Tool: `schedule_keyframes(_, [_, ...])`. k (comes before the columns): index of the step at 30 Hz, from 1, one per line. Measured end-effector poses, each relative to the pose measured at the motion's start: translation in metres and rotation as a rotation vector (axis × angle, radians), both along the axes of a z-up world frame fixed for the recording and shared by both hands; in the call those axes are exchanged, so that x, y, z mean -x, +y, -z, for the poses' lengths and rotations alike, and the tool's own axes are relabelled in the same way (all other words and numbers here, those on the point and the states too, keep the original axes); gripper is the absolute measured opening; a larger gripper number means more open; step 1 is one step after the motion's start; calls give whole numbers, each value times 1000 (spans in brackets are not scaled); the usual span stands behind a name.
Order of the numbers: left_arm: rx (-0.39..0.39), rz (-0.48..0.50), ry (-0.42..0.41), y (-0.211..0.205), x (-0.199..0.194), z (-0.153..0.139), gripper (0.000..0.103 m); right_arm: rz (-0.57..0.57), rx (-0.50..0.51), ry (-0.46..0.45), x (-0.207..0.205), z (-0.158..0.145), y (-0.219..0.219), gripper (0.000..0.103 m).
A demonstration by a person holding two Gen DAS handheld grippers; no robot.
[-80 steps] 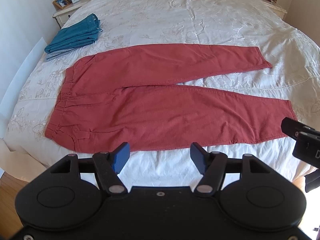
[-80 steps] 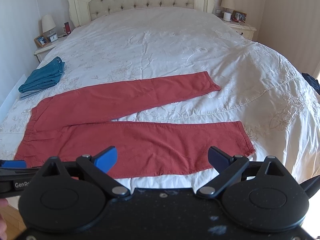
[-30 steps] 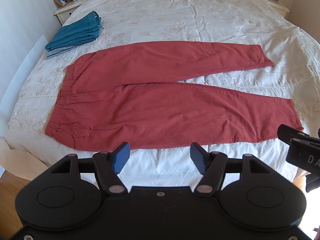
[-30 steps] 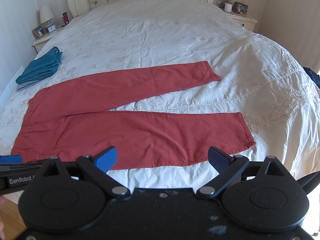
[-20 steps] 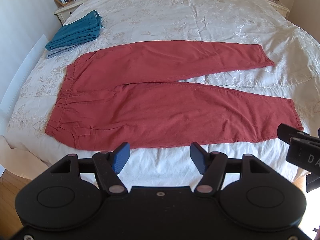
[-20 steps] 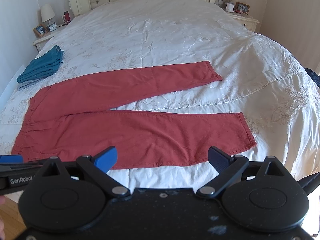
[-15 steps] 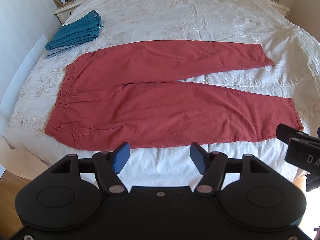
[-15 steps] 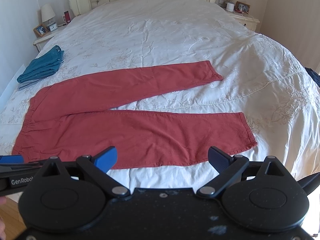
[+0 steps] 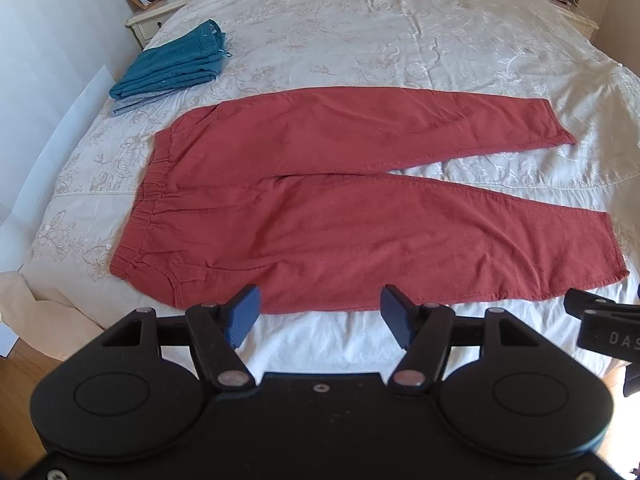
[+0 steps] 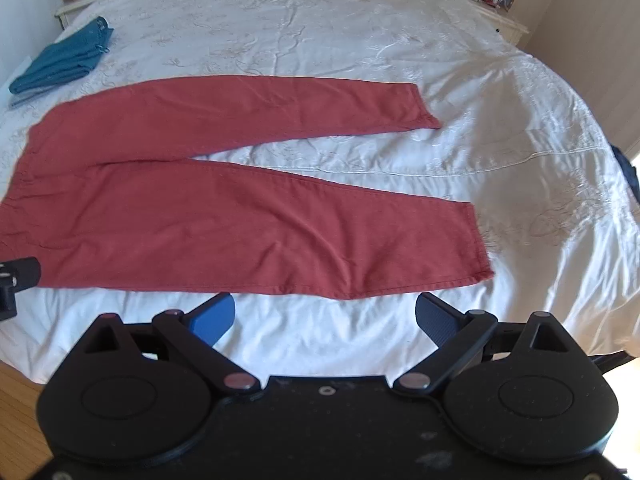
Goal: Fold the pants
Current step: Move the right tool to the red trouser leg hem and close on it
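Red pants lie flat on the white bed, waistband to the left, both legs spread to the right; they also show in the right wrist view. My left gripper is open and empty, just short of the near edge of the pants by the hip. My right gripper is open and empty, just short of the near leg's lower edge, close to its cuff. The right gripper's body shows at the right edge of the left wrist view.
The bed's white embroidered cover spreads all around the pants. A folded teal garment lies at the far left, also in the right wrist view. Nightstands flank the bed. Wooden floor lies below the bed's edge.
Both grippers have moved closer to the near edge of the pants and tilted down; the right one more so. Both stay open. The pants have not moved.
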State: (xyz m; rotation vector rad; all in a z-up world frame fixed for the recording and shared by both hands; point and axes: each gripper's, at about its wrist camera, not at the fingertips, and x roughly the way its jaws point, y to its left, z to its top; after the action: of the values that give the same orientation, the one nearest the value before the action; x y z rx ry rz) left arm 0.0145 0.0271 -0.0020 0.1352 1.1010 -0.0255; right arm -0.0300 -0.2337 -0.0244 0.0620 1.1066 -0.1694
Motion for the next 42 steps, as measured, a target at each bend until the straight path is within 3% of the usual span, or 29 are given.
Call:
schedule_keyframes(5, [-20,-49,-59,22,-35,-1,68,74,-177,-39,-26,5,-16,100])
schedule_keyframes(9, [-58,-87,-109,34,-77,2,68,143,-209,-32,-64,13,-29,100])
schedule_keyframes(18, [-77,-75,-110,46,-195,24,68,171,-147,-107,-187,13,-58,100])
schedule_keyframes(23, [-67,-82,-98,48,-255,38,67,168,-61,-91,-270,22,-73,99])
schedule_keyframes(25, [-75,-87,-85,47,-275,46,59,176,-37,-91,-297,28,-79,99])
schedule_keyframes(27, [-73,-74,-69,45,-293,55,58,193,-19,-81,-320,34,-84,98])
schedule_keyframes(31, [-98,-61,-47,42,-317,73,58,233,-10,-71,-356,51,-94,80])
schedule_keyframes(33, [-92,-55,-34,42,-326,81,58,250,-5,-54,-369,59,-97,59])
schedule_keyframes(34, [-99,-59,-29,43,-331,85,58,257,-11,-47,-375,65,-100,39])
schedule_keyframes(35, [-105,-63,-27,43,-333,88,58,266,-30,-37,-382,72,-104,34])
schedule_keyframes(37, [-102,-72,-16,45,-343,94,58,316,-84,-23,-398,83,-114,37])
schedule_keyframes(38, [-99,-78,-11,47,-347,96,58,343,-111,-16,-406,89,-119,43])
schedule_keyframes(42, [-98,-94,7,53,-358,104,58,423,-132,22,-448,114,-133,43])
